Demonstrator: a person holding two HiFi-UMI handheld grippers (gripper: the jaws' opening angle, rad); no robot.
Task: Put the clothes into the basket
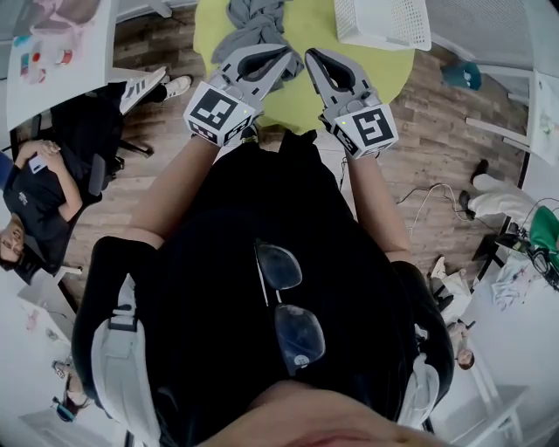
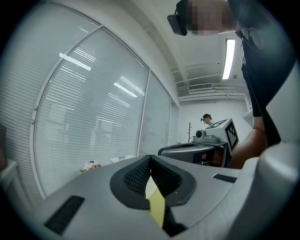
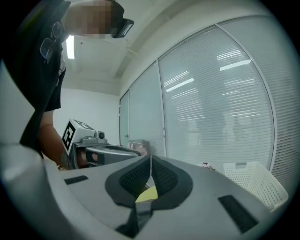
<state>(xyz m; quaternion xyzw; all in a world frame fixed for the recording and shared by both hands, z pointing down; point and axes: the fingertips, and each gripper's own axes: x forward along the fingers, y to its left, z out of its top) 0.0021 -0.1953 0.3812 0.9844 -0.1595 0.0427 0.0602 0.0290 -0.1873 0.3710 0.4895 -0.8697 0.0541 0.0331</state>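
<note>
A heap of grey clothes lies at the far side of the round yellow-green table. To its right stands the white latticed basket, which also shows in the right gripper view. Both grippers are held side by side over the table's near edge, close to the person's chest, and are apart from the clothes. My left gripper is shut and empty, its pads meeting. My right gripper is shut too, with nothing between its pads. Each gripper view shows the other gripper beside it.
A person sits in a chair at the left, next to a white table. Cables lie on the wooden floor at the right. Glass walls with blinds fill both gripper views. A person stands far off.
</note>
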